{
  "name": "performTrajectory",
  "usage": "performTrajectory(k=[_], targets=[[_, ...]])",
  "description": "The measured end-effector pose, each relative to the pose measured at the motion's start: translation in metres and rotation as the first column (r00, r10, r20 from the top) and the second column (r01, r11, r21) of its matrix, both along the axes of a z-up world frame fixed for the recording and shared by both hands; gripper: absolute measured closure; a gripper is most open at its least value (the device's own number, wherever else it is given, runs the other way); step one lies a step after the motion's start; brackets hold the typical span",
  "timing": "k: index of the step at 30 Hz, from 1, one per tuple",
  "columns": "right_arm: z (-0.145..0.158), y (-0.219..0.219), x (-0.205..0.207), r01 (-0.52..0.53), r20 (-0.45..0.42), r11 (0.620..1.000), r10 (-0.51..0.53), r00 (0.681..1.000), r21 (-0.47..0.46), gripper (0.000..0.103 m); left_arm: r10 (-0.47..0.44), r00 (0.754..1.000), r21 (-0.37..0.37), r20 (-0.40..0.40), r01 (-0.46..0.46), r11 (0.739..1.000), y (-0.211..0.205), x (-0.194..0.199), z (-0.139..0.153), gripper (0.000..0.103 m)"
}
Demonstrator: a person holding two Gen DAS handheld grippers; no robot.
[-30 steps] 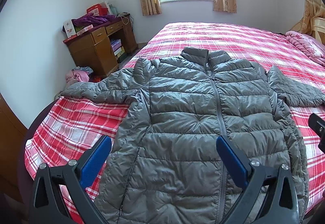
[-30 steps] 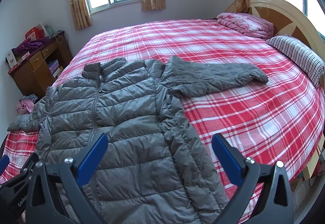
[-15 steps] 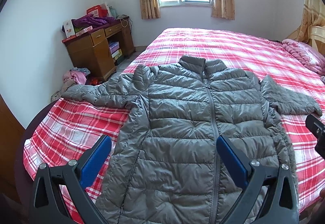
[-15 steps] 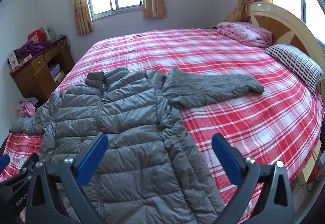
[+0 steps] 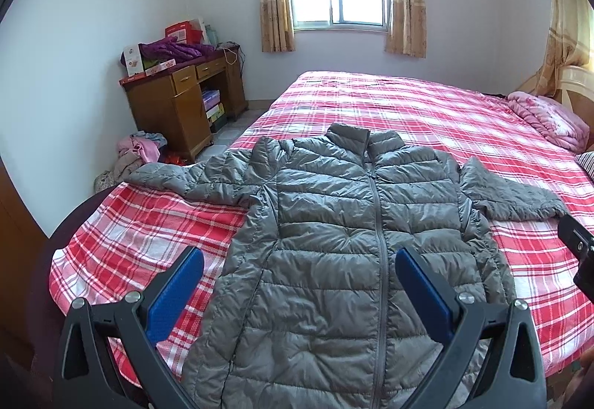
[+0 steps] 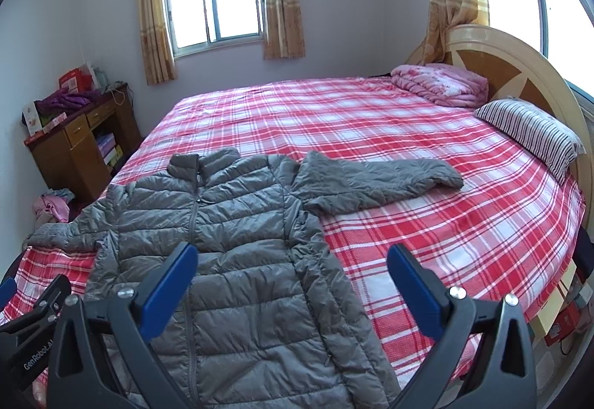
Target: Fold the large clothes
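Note:
A grey quilted puffer jacket (image 5: 345, 234) lies flat, front up and zipped, on the red plaid bed (image 5: 427, 112), both sleeves spread out sideways. It also shows in the right wrist view (image 6: 241, 242). My left gripper (image 5: 299, 282) is open and empty, held above the jacket's lower half. My right gripper (image 6: 291, 279) is open and empty, above the jacket's right hem side. The right gripper's edge shows at the far right of the left wrist view (image 5: 579, 249).
A wooden desk (image 5: 178, 104) with boxes and purple clothing stands left of the bed. Clothes lie on the floor (image 5: 137, 149) beside it. A folded pink quilt (image 6: 441, 82) and a striped pillow (image 6: 531, 130) lie by the headboard (image 6: 519, 64).
Both grippers have drawn back and tilted up from the jacket, so more of the room and window shows. Both stay open. The jacket has not moved.

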State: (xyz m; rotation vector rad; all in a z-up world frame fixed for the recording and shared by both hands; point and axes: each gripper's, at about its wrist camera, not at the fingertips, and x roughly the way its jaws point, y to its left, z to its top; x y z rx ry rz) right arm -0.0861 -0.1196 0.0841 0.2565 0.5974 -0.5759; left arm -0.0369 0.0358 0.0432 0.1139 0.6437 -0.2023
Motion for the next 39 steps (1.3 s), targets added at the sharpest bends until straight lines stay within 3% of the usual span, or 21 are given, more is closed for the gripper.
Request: performTrajectory(k=[27, 39], targets=[[0.022, 0.051, -0.069, -0.038, 0.1, 0.996, 0.045, 0.994, -0.076, 0.0, 0.026, 0.996, -0.053, 0.084, -0.021, 0.998, 0.04, -0.077, 0.016, 0.001], [0.021, 0.048, -0.077, 0.002, 0.12, 0.995, 0.01, 0.993, -0.103, 0.0, 0.016, 0.995, -0.061, 0.099, -0.01, 0.998, 0.035, -0.08, 0.011, 0.001]])
